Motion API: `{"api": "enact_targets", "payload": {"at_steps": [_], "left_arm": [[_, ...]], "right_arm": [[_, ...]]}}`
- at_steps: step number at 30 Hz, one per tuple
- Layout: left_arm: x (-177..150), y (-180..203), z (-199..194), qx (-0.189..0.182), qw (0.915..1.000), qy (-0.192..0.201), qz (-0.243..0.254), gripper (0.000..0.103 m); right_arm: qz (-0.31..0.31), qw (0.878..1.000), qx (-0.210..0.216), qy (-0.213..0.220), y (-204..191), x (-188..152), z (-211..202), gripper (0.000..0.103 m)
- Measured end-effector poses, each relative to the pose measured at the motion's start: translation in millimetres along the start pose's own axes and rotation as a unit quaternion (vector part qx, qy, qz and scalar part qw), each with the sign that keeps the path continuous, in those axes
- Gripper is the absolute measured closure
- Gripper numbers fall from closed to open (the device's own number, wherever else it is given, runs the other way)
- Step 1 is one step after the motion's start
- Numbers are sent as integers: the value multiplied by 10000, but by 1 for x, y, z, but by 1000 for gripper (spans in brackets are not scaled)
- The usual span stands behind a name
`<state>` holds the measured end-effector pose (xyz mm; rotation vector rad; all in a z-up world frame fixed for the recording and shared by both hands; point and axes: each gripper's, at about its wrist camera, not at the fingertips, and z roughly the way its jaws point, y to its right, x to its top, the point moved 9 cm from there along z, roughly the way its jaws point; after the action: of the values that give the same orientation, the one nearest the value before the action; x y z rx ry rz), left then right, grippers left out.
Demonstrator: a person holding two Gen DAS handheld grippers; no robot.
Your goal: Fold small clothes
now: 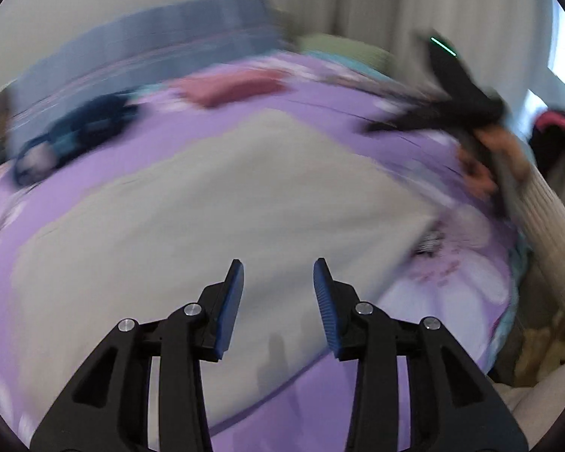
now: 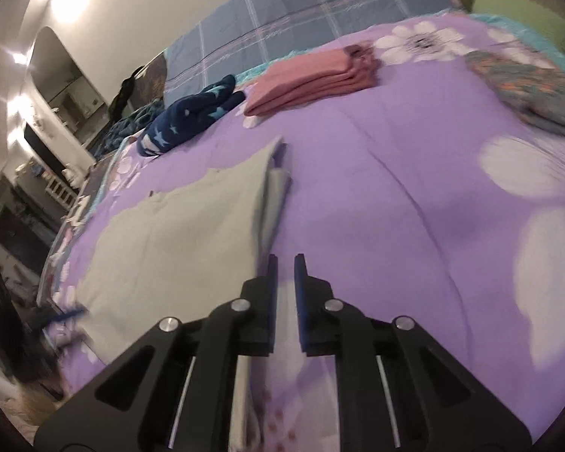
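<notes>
A pale grey garment (image 1: 214, 203) lies spread flat on the purple flowered bed cover (image 1: 320, 101). My left gripper (image 1: 278, 263) hovers over the garment's near part, open, with nothing between its blue pads. In the right wrist view the grey garment (image 2: 184, 233) lies to the left, its folded right edge running up from my right gripper (image 2: 285, 260). Those jaws stand a narrow gap apart, and I see no cloth pinched between them. The right gripper (image 1: 380, 125) also shows as a dark blur past the garment's far right corner, held by a hand (image 1: 501, 150).
A folded pink stack (image 2: 312, 79) and a navy star-print garment (image 2: 192, 116) lie at the far side of the bed. A folded patterned cloth (image 2: 527, 86) lies far right, a green pillow (image 2: 519, 11) behind it. Furniture stands beyond the bed's left edge.
</notes>
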<state>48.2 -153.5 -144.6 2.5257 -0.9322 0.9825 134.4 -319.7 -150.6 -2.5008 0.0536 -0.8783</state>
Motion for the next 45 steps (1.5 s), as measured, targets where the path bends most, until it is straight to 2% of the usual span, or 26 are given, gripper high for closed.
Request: {"api": "enact_targets", "payload": {"at_steps": [1,2,3,5,7,9,10,12,14,16,17,19,20,22,27,32,36,39,42,45], "left_arm": [[5,19,15,-176,9997,-85,141,63],[10,36,27,-285,9990,-154,292,60],[14,55,42,-329,9978,-237,528,53],[17,74,55,-362,9956,-294,818,47],[16,95,65,-512,9915,-360,1141,41],[12,105,70,-542,9882,-426,1365,37],[10,106,74,-479,9871,-468,1455,37],[8,107,82,-387,9863,-555,1503,37],[11,111,85,-371,9876,-530,1428,37],[16,110,84,-237,9891,-401,1395,38],[18,109,84,-184,9894,-358,1399,43],[17,111,82,-415,9892,-428,1341,92],[18,112,81,-573,9892,-484,1262,97],[18,109,73,-754,9891,-471,1176,99],[18,104,61,-1195,9876,-474,906,100],[15,112,51,-1474,9824,-442,1060,102],[28,128,68,-1175,9838,-486,1266,98],[31,132,70,-706,9848,-331,1553,58],[29,143,73,-685,9797,-331,1854,57],[27,144,83,-632,9803,-420,1824,57]], "right_arm": [[3,9999,78,-108,0,6,8,92],[0,9998,124,-183,0,12,16,87],[0,9996,143,-254,3,19,25,81],[-16,9986,305,-440,4,30,42,62],[-12,9962,587,-647,1,34,54,57],[-66,9939,744,-809,-1,37,66,57],[-116,9936,745,-843,-3,38,68,58],[-344,9927,679,-934,-8,43,78,67],[-418,9922,650,-976,-14,46,84,92],[-417,9930,674,-873,-20,56,86,97],[-440,9942,698,-695,-24,65,82,98],[-455,9950,788,-413,-27,74,73,100],[-451,9954,802,-249,-27,78,69,102],[-343,9960,825,-13,-18,84,66,102],[159,9936,1118,-64,4,82,78,102],[141,9922,1235,47,3,83,80,102],[2,9935,1138,39,6,77,88,102],[161,9925,1211,-82,12,73,93,102],[122,9919,1261,-50,10,73,90,101],[136,9916,1288,-76,11,71,89,87]]}}
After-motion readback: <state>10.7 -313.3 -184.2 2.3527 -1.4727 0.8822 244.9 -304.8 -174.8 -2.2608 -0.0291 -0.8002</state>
